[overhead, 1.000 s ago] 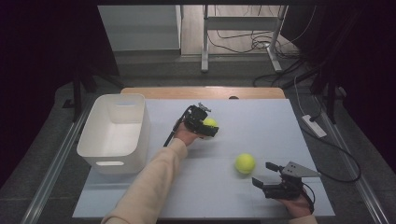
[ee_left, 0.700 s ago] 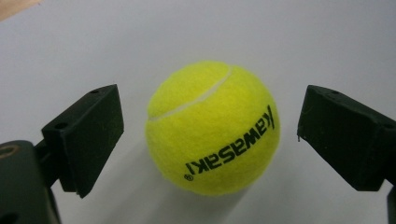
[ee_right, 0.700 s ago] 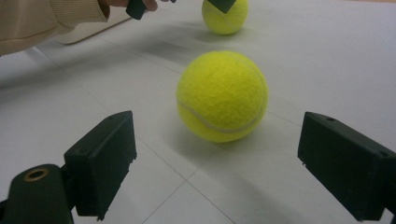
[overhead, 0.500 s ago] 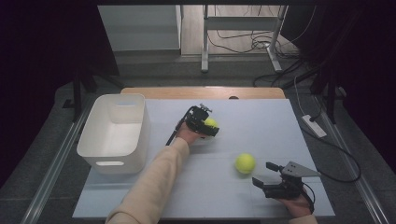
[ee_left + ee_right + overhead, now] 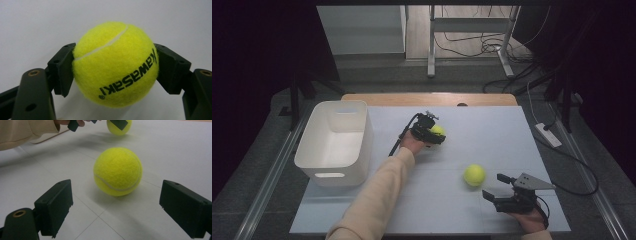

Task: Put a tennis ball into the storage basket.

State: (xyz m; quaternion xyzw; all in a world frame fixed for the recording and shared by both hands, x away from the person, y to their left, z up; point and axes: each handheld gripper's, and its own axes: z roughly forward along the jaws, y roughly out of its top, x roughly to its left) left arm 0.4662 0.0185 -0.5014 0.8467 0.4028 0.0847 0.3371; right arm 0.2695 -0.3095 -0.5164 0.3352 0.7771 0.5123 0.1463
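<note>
A yellow tennis ball [image 5: 112, 42] with black lettering sits between the two black pads of my left gripper [image 5: 115, 70], which press on its sides. The jaws have just been closing, with this ball between them. From above, that gripper [image 5: 438, 134] and its ball [image 5: 437, 130] are near the middle of the pale blue mat [image 5: 492, 135]. A second tennis ball [image 5: 117, 171] rests on the mat just ahead of my right gripper [image 5: 115, 195], whose jaws stand wide apart and clear of it. The high view shows this ball [image 5: 474, 175] up and left of the right gripper [image 5: 493, 185].
A white plastic bin [image 5: 307, 145] stands on the mat's left side. The person's sleeve [image 5: 377, 195] crosses the mat from the front edge. A wooden table edge [image 5: 427, 99] runs along the back. Cables and a power strip [image 5: 548, 135] lie on the floor at right.
The left gripper's jaws have drawn in onto the tennis ball. Both hands have stayed almost where they were, and the second ball has not moved.
</note>
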